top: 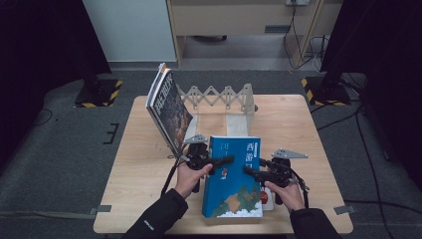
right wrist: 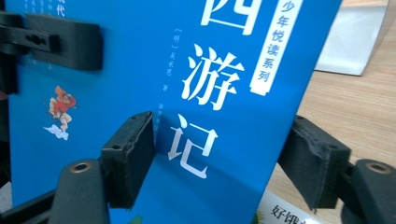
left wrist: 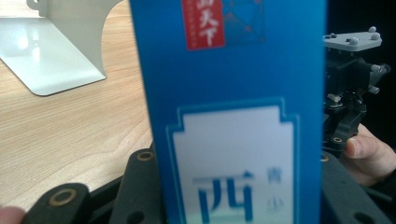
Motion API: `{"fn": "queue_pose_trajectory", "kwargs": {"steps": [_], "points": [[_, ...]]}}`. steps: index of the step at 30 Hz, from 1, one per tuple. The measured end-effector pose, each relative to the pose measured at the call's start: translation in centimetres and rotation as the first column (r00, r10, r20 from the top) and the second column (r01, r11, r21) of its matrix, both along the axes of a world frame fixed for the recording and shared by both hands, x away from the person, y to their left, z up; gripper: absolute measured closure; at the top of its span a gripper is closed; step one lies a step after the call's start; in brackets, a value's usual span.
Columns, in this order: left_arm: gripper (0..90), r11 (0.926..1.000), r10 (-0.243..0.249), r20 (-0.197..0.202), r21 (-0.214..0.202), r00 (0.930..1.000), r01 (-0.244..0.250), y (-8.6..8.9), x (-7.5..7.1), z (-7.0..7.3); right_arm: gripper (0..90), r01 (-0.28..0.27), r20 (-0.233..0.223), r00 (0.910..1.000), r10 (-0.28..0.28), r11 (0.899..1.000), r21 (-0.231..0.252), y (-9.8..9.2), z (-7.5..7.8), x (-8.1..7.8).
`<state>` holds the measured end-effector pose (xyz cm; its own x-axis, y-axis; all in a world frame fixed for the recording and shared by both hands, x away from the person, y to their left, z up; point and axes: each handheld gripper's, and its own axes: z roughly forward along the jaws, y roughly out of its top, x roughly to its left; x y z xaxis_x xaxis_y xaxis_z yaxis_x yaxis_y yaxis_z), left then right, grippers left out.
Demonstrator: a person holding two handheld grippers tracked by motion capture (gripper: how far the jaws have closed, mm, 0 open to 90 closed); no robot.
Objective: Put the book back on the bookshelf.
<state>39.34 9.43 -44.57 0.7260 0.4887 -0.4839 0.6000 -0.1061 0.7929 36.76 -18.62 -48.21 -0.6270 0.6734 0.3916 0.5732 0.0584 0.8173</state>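
High view: blue book (top: 234,179), white title characters, map artwork.

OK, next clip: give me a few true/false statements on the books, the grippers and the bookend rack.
1. Both grippers, left and right, meet the blue book. True.
2. The blue book lies closed and flat on the table. False: it is lifted and tilted.
3. A dark-covered book leans at the left end of the bookend rack. True.
4. The rack stands on the floor. False: it stands on the table.
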Motion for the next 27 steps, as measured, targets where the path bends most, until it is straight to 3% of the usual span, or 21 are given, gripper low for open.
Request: {"fn": "queue_pose_trajectory", "kwargs": {"steps": [5,12,20,27], "points": [[53.7,0.9996,-0.003,-0.020,-0.028,0.9998,0.002,-0.2,-0.1,-0.4,32.2,-0.019,0.019,0.9996,0.019,1.000,-0.006,0.3,0.2,-0.2],[59.5,0.9982,0.039,-0.066,-0.043,0.9971,-0.042,0.1,-0.1,-0.3,31.0,-0.023,0.028,0.9993,0.023,1.000,-0.006,0.3,0.2,-0.2],[60.8,0.9997,0.021,0.001,-0.015,0.9998,-0.021,0.4,-0.6,2.2,26.9,-0.046,0.096,0.9947,0.038,0.996,0.073,0.2,0.7,-0.4],[60.8,0.9990,0.042,0.027,-0.020,0.9988,-0.041,1.4,-0.7,3.7,21.6,-0.033,0.095,0.9952,0.025,0.996,0.088,-0.2,0.7,-0.3]]}}
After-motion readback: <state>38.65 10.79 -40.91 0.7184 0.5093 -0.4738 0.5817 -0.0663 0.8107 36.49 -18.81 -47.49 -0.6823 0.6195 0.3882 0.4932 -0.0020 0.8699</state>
